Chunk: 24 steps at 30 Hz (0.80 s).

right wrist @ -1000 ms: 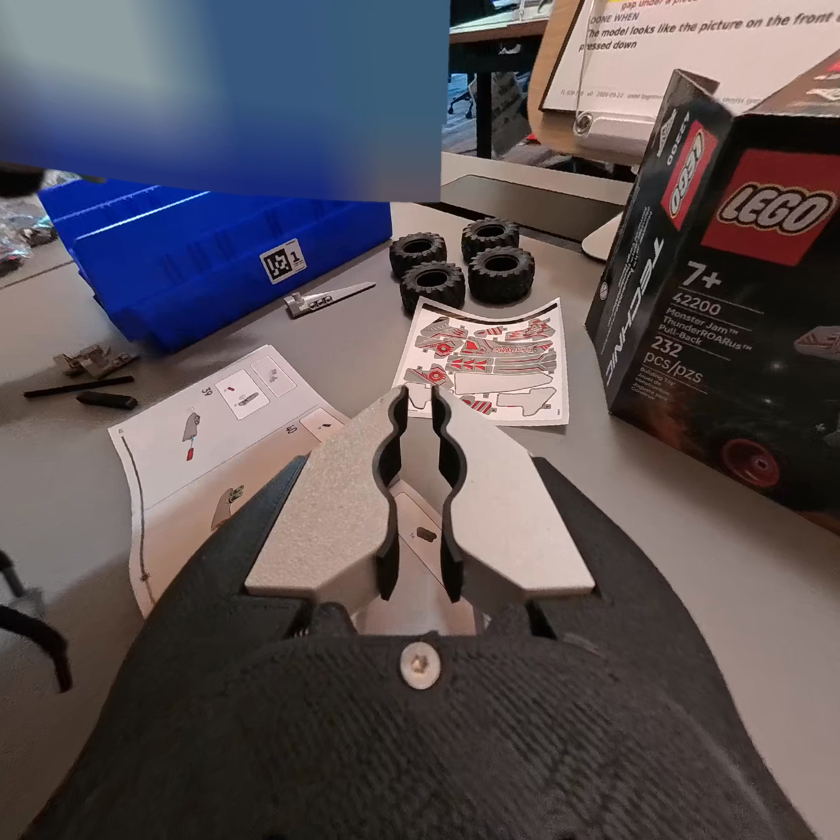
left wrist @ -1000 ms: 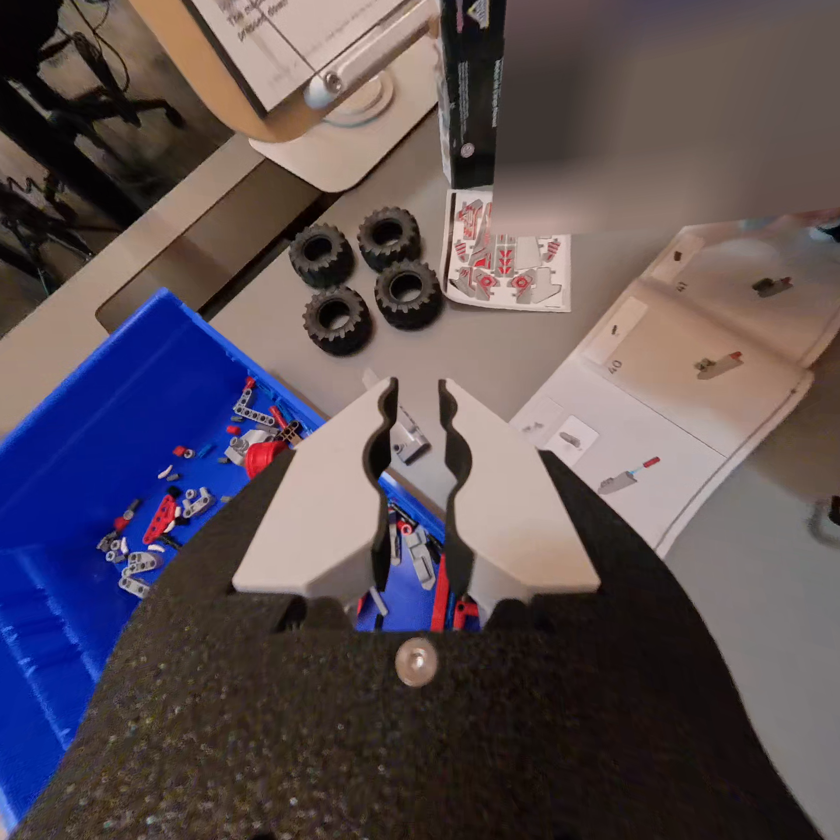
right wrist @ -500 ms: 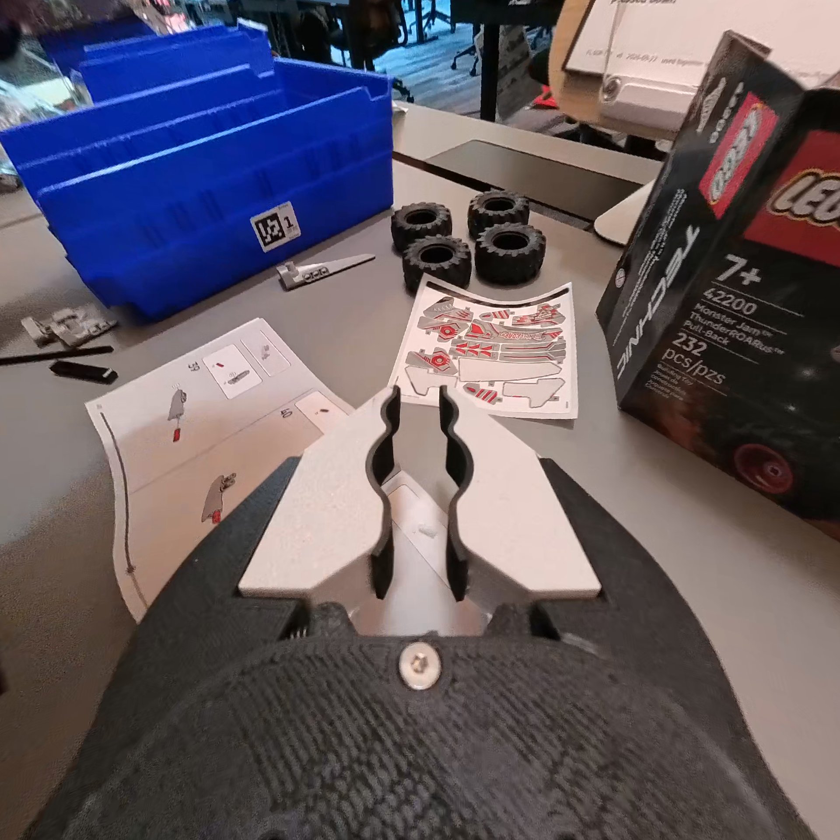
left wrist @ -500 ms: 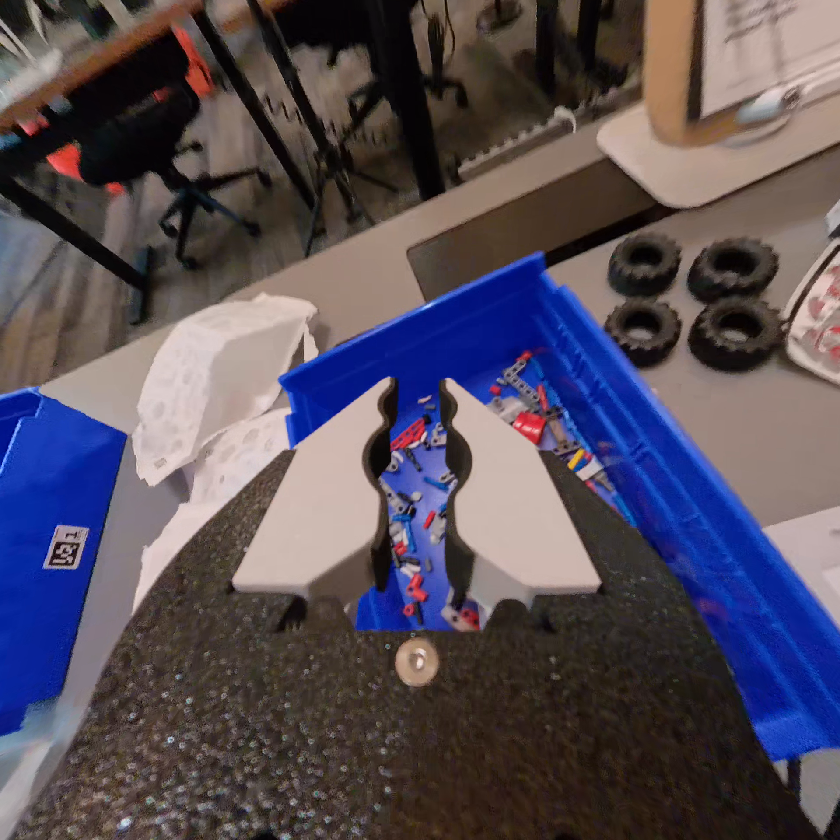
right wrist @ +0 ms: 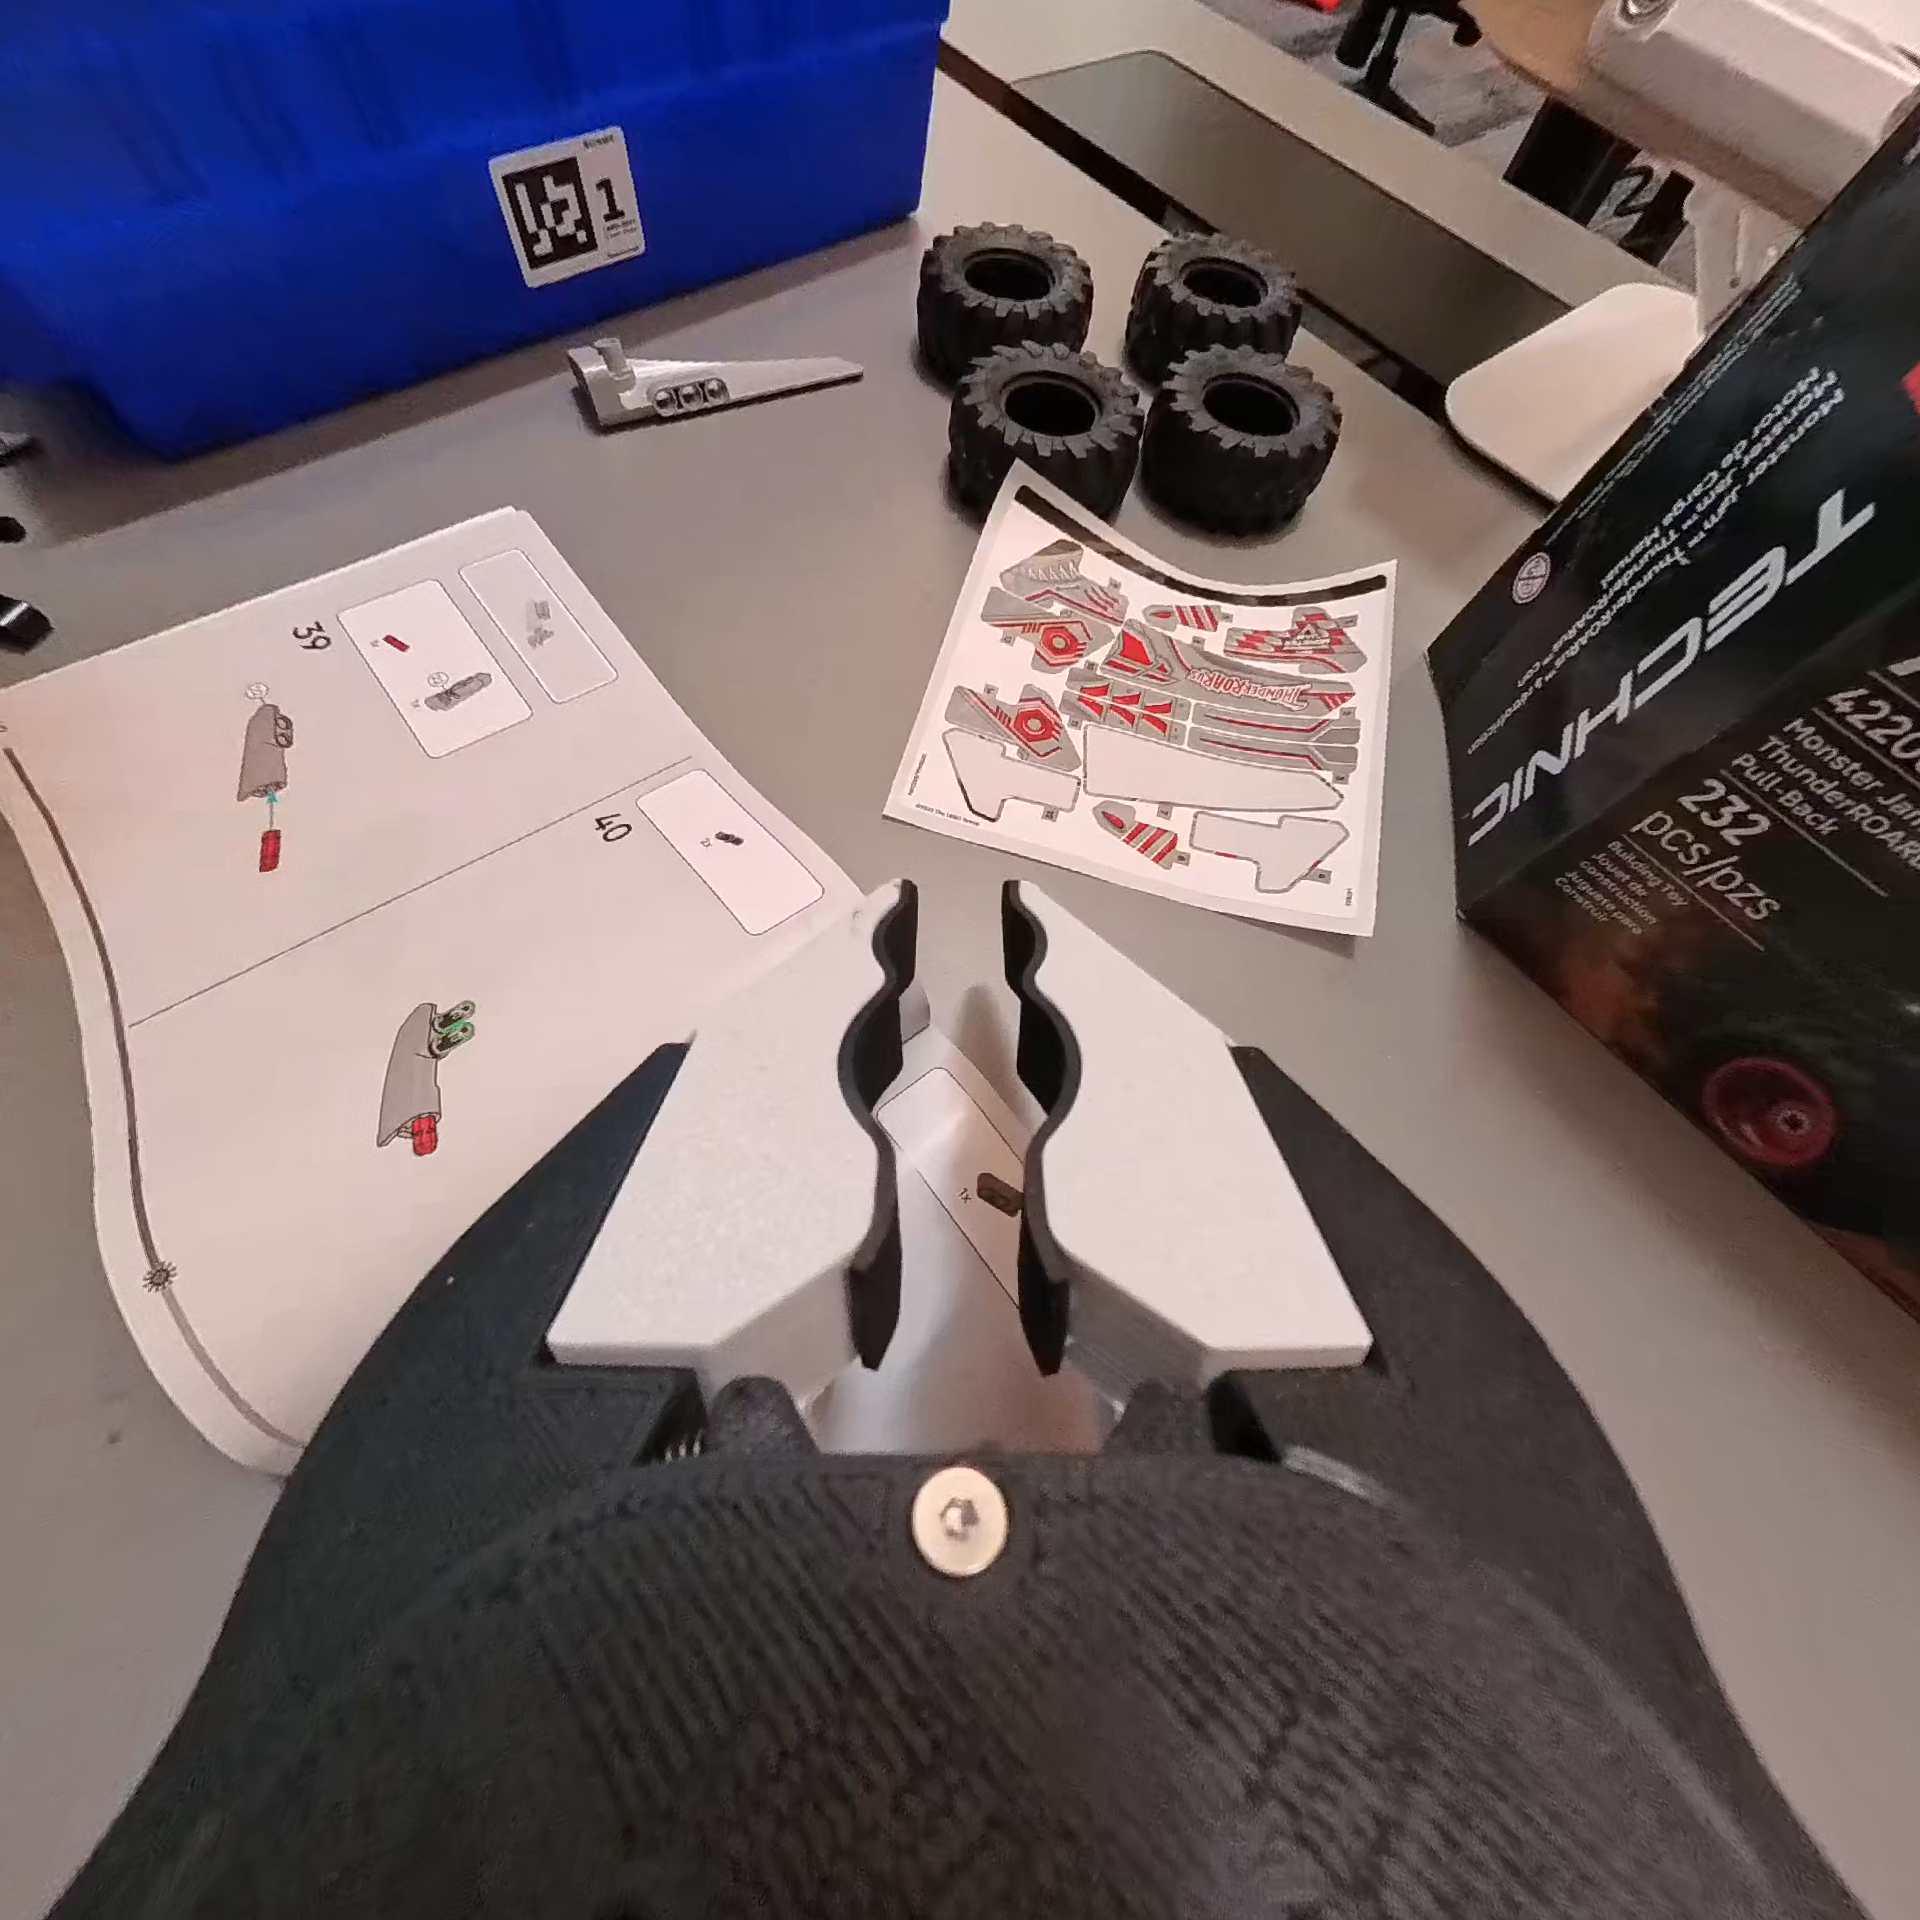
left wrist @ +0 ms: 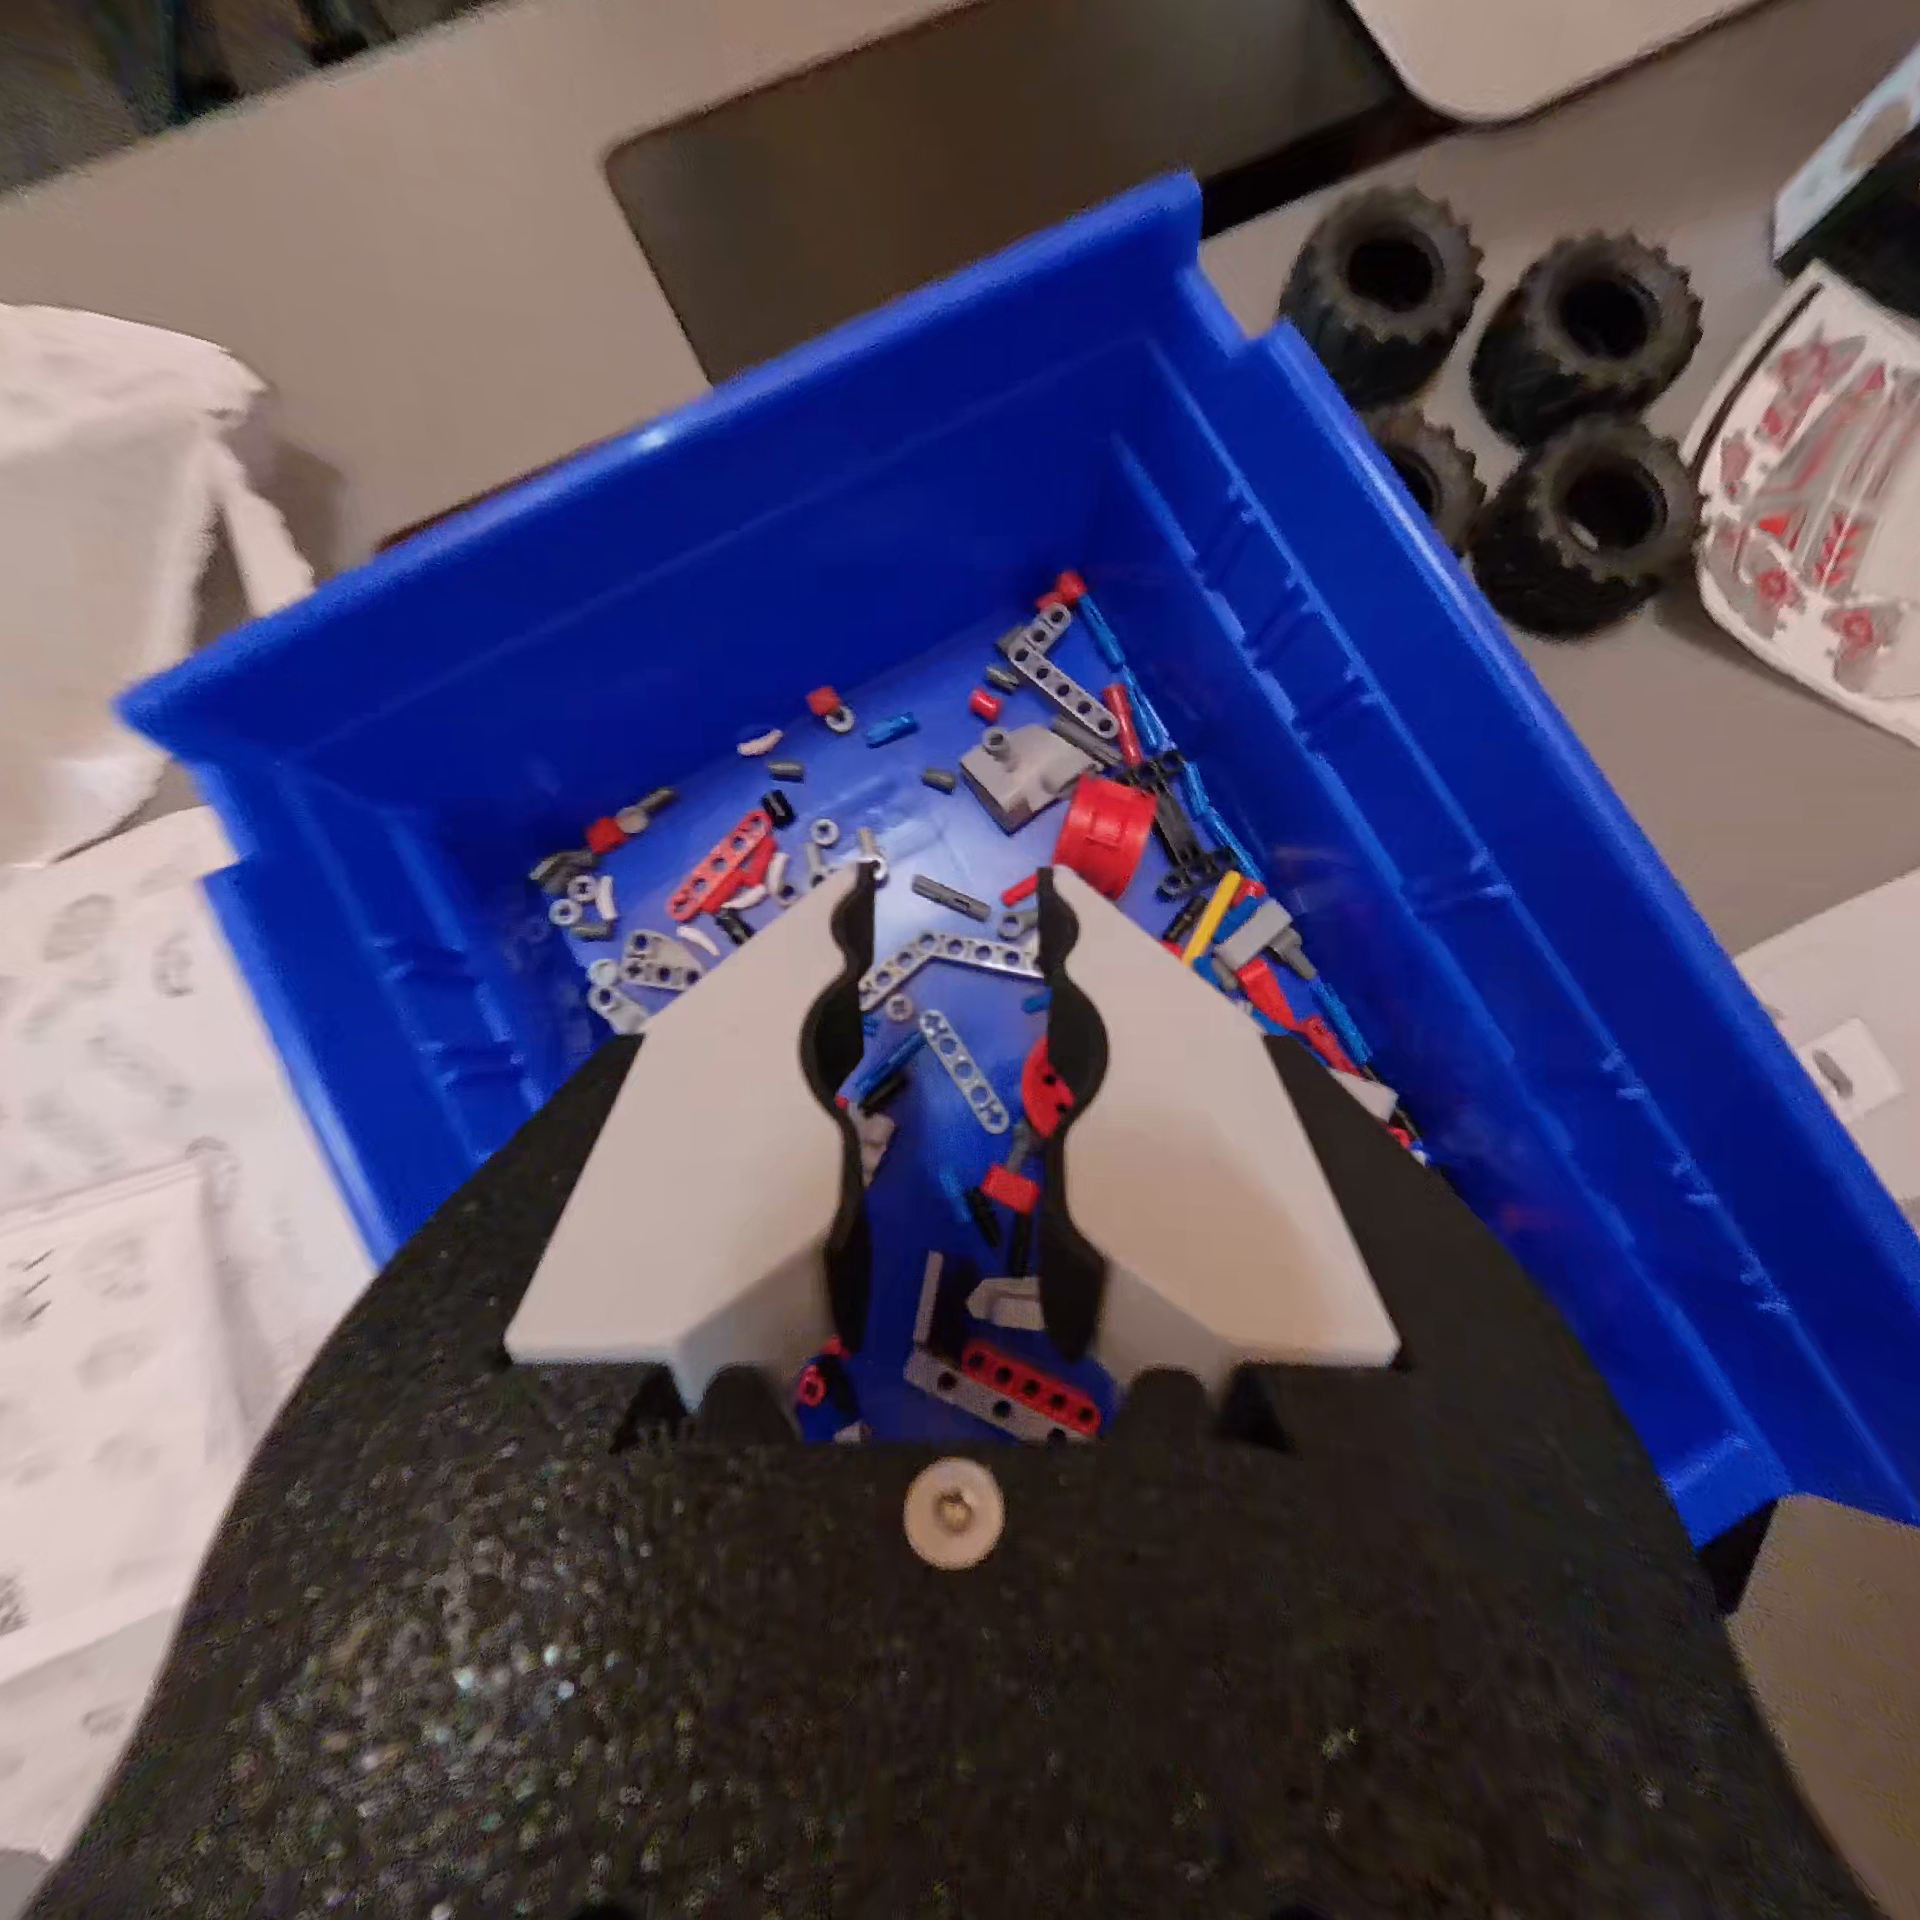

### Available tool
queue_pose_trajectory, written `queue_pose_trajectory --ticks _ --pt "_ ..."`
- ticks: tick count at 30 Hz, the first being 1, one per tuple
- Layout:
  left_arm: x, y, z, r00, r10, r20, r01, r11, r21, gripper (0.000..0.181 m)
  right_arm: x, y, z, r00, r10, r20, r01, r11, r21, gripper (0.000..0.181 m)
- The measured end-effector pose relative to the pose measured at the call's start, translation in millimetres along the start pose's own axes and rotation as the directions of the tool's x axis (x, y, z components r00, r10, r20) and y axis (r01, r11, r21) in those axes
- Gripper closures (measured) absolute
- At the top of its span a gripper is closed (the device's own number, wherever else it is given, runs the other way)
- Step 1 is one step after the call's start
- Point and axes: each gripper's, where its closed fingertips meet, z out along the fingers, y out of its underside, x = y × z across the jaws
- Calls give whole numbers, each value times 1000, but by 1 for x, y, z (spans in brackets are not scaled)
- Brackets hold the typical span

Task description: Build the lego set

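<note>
The left gripper (left wrist: 951,894) hides part of the loose lego pieces (left wrist: 940,831) in the blue bin (left wrist: 1351,665); its jaws gape, empty. The right gripper (right wrist: 956,899), narrowly parted and empty, hovers over the instruction booklet (right wrist: 416,894), covering its near page.

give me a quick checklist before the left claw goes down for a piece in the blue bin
1. Left claw open and empty: ok.
2. Left claw above the blue bin, inside its walls: ok.
3. Loose pieces under the tips, such as the grey angled beam: ok.
4. Which piece the step needs: cannot tell; the instruction booklet lies open, its part drawing is too small.
5. Right claw open, empty, away from the bin: ok.
6. Four black tyres outside the bin, out of the way: ok.
</note>
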Motion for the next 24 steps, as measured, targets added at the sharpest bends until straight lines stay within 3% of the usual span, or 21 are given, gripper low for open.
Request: queue_pose_trajectory --ticks 4,8,13,16,24 --pt "6 8 28 999 41 -8 -42 997 -60 149 1 -2 -2 1000 1 -6 -1 1000 20 168" --pt "-3 -1 60 997 -80 15 80 997 13 147 -1 0 0 1000 -17 -5 17 1000 0 168" --pt "3 14 82 992 -126 -25 124 990 -64 149 -6 3 2 998 -61 -6 61 998 -22 168" --pt "6 19 85 995 -97 -21 94 991 -93 174 -6 3 2 999 -54 1 54 998 -23 168" --pt "-4 4 56 997 -78 17 79 997 -21 174 -5 3 2 999 -50 2 50 998 -26 167"
